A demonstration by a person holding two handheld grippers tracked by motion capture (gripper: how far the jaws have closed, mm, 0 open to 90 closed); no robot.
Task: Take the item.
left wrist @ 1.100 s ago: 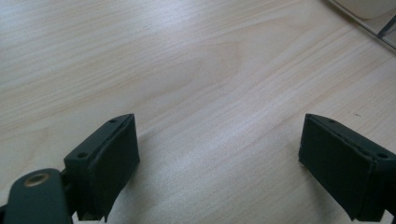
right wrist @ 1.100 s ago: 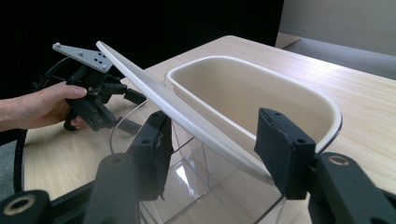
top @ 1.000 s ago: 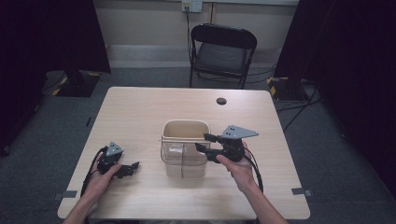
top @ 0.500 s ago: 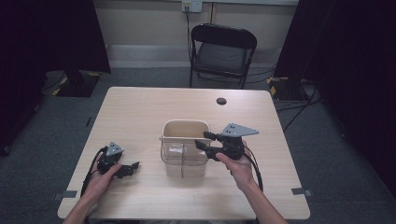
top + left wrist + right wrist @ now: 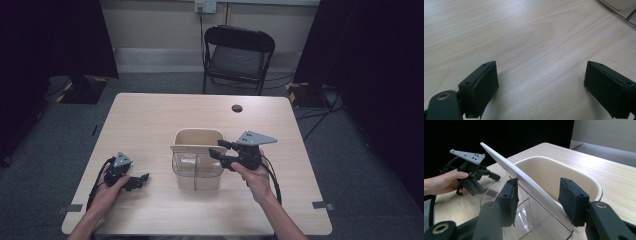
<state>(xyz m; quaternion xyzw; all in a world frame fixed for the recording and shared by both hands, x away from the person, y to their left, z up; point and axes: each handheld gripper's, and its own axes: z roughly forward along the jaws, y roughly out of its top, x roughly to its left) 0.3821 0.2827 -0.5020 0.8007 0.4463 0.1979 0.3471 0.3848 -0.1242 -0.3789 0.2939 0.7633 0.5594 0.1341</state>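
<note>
The step in hand looks to be taking the white lid [image 5: 506, 162] that leans over the clear container [image 5: 197, 167]. To do it well, I think the right gripper [image 5: 537, 192] should bite squarely on the flat of the lid, not on its thin edge. It should close gently, because the panel is smooth and tilted and may slide out. After that, a straight lift away from the container would keep the container from tipping.

The jaws of the right gripper have just been closing, and the lid passes slantwise between them. One pad [image 5: 509, 195] touches the lid. Whether the other pad presses on it too I cannot tell, so a firm grip is not sure. The lid rests with its lower end on the container's rim, above the cream tub [image 5: 554, 170] that sits inside the container.

The left gripper [image 5: 541, 75] is well to the left of the container, held low over the table [image 5: 150, 125]. Its jaws are spread wide and nothing is between them.
</note>
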